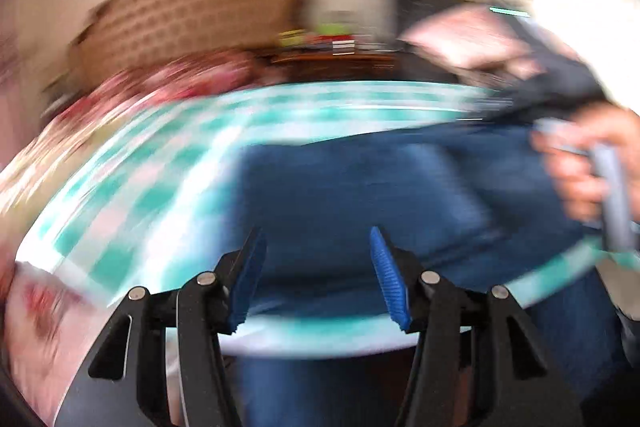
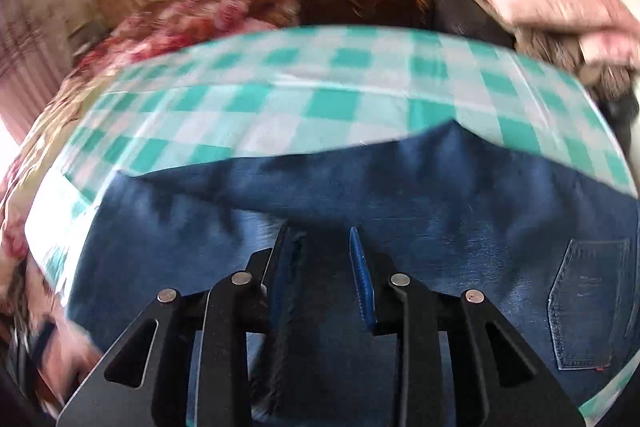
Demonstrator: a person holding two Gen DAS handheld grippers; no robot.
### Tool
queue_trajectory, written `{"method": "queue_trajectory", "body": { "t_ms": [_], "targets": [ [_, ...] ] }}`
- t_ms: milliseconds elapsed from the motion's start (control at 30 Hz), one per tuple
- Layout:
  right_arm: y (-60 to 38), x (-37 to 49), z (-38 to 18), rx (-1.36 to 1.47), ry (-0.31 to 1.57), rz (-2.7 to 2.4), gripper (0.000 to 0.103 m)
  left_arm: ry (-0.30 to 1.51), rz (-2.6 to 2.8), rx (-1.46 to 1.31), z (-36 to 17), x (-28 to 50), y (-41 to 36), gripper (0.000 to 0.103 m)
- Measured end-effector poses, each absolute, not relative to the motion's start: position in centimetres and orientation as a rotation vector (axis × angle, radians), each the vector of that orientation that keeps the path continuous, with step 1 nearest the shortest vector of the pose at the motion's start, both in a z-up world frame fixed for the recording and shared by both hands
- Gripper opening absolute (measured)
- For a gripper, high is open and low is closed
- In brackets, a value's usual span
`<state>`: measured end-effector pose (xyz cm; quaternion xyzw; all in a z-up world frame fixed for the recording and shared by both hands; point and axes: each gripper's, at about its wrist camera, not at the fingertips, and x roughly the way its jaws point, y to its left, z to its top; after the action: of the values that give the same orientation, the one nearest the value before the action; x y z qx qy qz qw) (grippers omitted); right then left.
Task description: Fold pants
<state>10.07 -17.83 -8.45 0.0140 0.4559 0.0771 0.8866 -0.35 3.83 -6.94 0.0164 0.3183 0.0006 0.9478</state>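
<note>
the blue pants (image 2: 360, 187) lie flat on the green checked cloth (image 2: 280, 87), filling the lower half of both views, with a back pocket (image 2: 588, 303) at the lower right of the right wrist view. the left gripper (image 1: 320, 279) is about half open and the right gripper (image 2: 326, 275) is open just a little, and neither holds anything. the left view is very blurry, so a fast hand could bump the pants and mess up the fold.
</note>
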Motion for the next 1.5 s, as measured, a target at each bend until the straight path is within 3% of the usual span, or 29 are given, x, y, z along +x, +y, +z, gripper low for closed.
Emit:
{"method": "queue_trajectory", "body": {
  "t_ms": [167, 533, 633, 733, 1000, 1133, 1300, 1500],
  "targets": [
    [-12.9, 7.3, -10.0, -0.085, 0.975, 0.278, 0.029, 0.696, 0.119, 0.114, -8.9, -0.4, 8.2, 0.053],
    [-11.0, 6.2, -13.4, -0.272, 0.999, 0.190, 0.029, 0.734, 0.157, 0.491, -12.8, 1.9, 5.0, 0.053],
    [-11.2, 6.2, -13.6, -0.288, 0.991, 0.181, 0.036, 0.736, 0.157, 0.590, -13.3, 1.9, 6.0, 0.064],
    [-12.0, 6.4, -13.6, -0.254, 0.997, 0.171, 0.045, 0.745, 0.137, 0.592, -13.3, 1.9, 6.7, 0.067],
    [-12.4, 6.2, -13.7, -0.215, 0.984, 0.173, 0.046, 0.796, 0.159, 0.449, -12.0, 0.8, 8.5, 0.066],
    [-16.3, 7.0, -13.4, 0.069, 1.039, 0.257, 0.047, 0.770, 0.165, 0.377, -10.6, -0.6, 8.7, 0.065],
    [-21.6, 10.2, -13.6, 0.436, 1.152, 0.348, 0.048, 0.619, -0.020, 0.385, -7.4, -1.9, 3.0, 0.061],
    [-20.6, 13.6, -13.6, 0.401, 1.191, 0.371, 0.048, 0.513, -0.329, 0.568, -9.2, -1.2, -10.1, 0.049]
  ]
}}
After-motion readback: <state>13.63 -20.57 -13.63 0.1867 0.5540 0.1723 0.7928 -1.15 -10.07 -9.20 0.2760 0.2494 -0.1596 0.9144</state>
